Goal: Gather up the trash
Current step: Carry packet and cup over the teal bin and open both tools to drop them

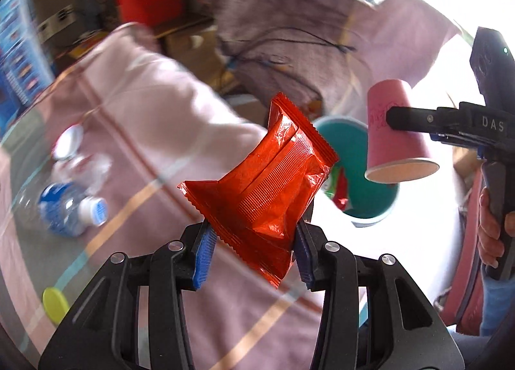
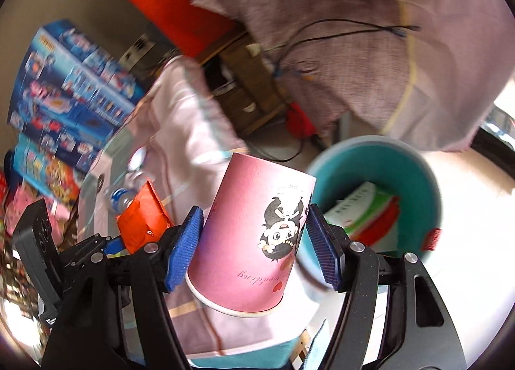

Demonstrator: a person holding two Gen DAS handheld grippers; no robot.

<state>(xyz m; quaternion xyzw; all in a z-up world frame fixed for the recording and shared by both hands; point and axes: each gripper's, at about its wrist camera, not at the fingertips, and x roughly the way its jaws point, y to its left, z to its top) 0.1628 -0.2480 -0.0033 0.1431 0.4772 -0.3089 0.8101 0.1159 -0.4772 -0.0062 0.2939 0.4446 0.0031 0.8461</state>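
Left wrist view: the left gripper (image 1: pixel 254 249) has its blue pads closed partway on the lower end of a red foil wrapper (image 1: pixel 268 186), which stands up crumpled between them. The wrapper looks feather-light, thin and slick, and it buckles where it is squeezed, so a pinch across a flat stretch of foil seems safer than one on the crimped edge. Beyond it, off the table's far edge, sits a teal bin (image 1: pixel 370 191) with litter already inside. On the pink striped tablecloth (image 1: pixel 141 118), toward its left side, lie a crushed plastic bottle (image 1: pixel 70 205) and a yellow lid (image 1: pixel 54 304), not yet collected. At the right, the right gripper (image 1: pixel 389 118) carries a pink paper cup (image 1: pixel 397 141), mouth downward.

Right wrist view: the right gripper (image 2: pixel 254 242) stands fairly wide with both pads against the sides of the paper cup (image 2: pixel 254 241), held upside down above the table's edge, just beside the bin (image 2: pixel 418 183). The cup is light and thin-walled; it probably dents under hard pressure, so a mid-wall hold with gentle force suits it. The wrapper (image 2: pixel 143 218) shows at the left.
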